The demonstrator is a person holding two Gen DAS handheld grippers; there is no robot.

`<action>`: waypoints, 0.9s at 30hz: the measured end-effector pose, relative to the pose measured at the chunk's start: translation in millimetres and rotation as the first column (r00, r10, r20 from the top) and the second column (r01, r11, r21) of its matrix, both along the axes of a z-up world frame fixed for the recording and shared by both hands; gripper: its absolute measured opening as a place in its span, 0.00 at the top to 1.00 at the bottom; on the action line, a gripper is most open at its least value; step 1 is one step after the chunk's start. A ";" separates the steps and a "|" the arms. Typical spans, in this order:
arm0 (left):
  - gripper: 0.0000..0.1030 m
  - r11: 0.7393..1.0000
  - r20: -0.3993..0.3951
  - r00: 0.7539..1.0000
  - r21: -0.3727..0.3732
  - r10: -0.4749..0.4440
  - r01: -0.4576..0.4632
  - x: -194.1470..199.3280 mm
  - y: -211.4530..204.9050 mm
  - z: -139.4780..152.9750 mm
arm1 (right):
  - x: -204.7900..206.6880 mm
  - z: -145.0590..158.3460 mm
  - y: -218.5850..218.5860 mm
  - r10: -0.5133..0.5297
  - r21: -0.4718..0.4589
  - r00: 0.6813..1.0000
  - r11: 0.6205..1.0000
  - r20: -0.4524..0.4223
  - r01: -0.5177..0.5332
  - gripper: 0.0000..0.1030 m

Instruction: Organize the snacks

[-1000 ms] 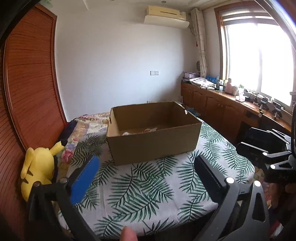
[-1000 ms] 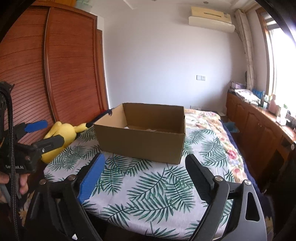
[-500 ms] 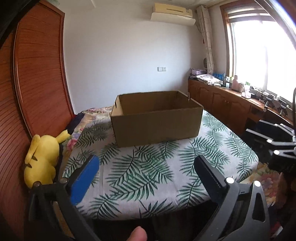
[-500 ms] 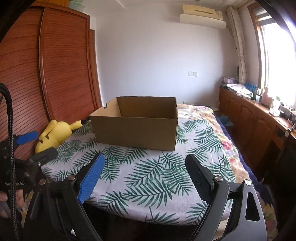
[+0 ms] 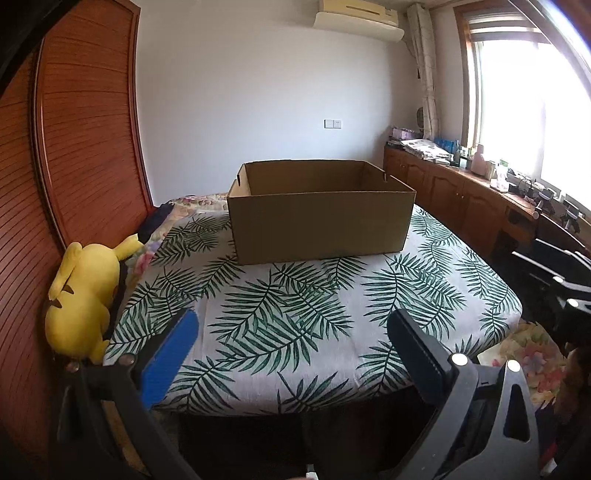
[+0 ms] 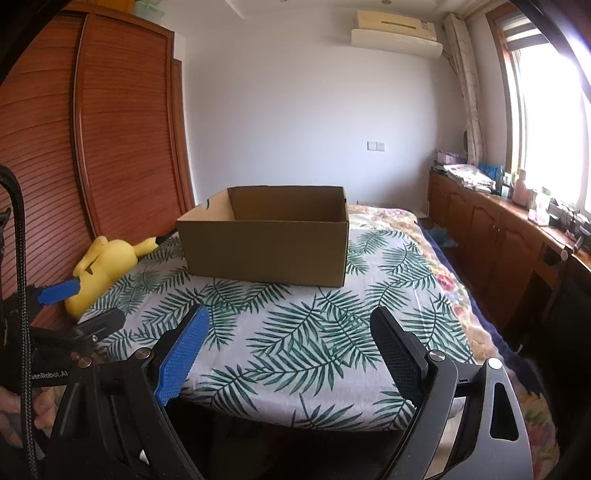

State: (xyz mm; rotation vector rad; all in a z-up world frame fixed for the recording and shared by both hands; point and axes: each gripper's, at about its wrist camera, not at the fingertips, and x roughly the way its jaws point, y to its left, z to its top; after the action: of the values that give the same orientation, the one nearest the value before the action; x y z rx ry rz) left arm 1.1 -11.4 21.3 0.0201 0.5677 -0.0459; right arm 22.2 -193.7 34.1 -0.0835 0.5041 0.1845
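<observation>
At centre frame, box: we see an open cardboard box (image 5: pixel 320 218) standing upright on the leaf-print cover (image 5: pixel 295 317); its inside floor is hidden from both our views, so we cannot tell what it contains.
Snacks: we find none on the bare cover in either view.
Left gripper: our left gripper (image 5: pixel 291 343) fills the lower part of its own view, fingers spread wide with nothing between them, the blue pad (image 5: pixel 168 362) at lower left and the black finger (image 5: pixel 417 350) at lower right; it hangs near the close edge of the cover, well apart from the box.
Right gripper: our right gripper (image 6: pixel 291 347) sits low in its view, likewise spread wide and holding nothing, blue pad (image 6: pixel 183 360) lower left, black one lower right.
Left edge, right view: we catch the left gripper's blue tip (image 6: pixel 59 291) there.
Plush toy: a yellow plush (image 5: pixel 83 295) lies at middle left, against the wooden wardrobe (image 5: pixel 81 147).
Right side: we see a wooden counter (image 5: pixel 480 192) under the bright window (image 5: pixel 528 99).
Upper frame: an air conditioner (image 5: pixel 356 14) hangs on the white wall.
</observation>
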 end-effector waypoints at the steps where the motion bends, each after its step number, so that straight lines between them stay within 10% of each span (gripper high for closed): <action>1: 0.00 1.000 0.002 1.000 0.001 0.000 0.000 -0.8 -0.2 0.4 | 0.6 -1.0 -0.2 -0.003 0.000 1.000 1.000 -0.002 0.003 0.12; 27: 0.00 1.000 0.038 0.999 0.001 0.003 -0.003 -11.0 0.0 12.9 | -0.8 -4.0 -6.6 -0.025 0.006 1.000 1.000 0.005 0.025 0.12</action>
State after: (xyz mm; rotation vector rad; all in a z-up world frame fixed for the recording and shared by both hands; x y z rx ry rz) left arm -10.0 -11.4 34.2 0.0206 0.5299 -0.0420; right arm 21.4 -200.2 30.2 -0.0722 0.4989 0.1617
